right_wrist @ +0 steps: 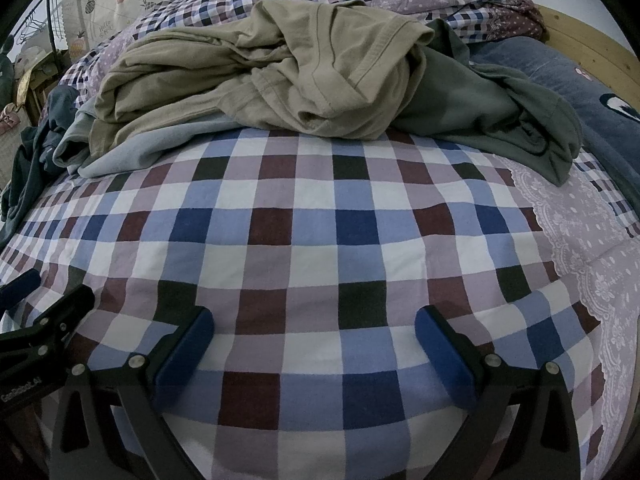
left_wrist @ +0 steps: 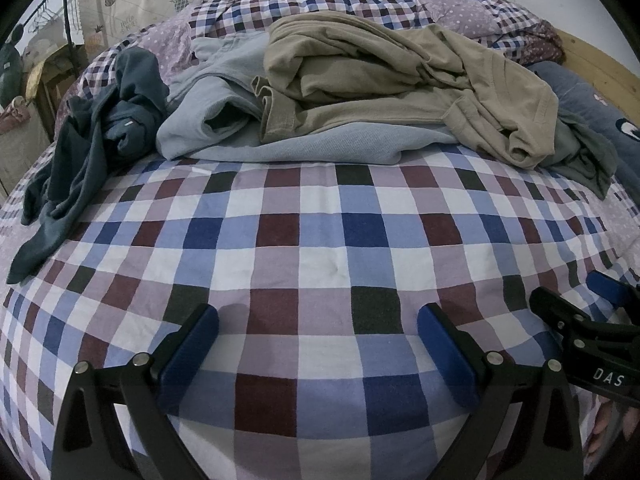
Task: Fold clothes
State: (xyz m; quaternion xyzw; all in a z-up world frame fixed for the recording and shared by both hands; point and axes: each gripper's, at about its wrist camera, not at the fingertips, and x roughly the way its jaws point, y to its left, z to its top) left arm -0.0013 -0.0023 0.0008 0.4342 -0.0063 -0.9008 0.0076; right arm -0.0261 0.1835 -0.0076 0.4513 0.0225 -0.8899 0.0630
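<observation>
At far left a dark teal garment [left_wrist: 84, 152] trails toward the near edge; the pale blue one [left_wrist: 224, 120] and tan shirt [left_wrist: 380, 84] heap across the far bed [left_wrist: 320, 240], long axis left-right, probably. Left gripper [left_wrist: 318, 336] and right gripper [right_wrist: 314, 334] hover released, empty. Grabbing the heap risks lifting 2 tangled layers.

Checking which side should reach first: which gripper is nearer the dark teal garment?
Left. The left gripper hovers open over the checked bedspread, with the dark teal garment ahead to its left. The right gripper, also open, sits farther right, away from it.
</observation>
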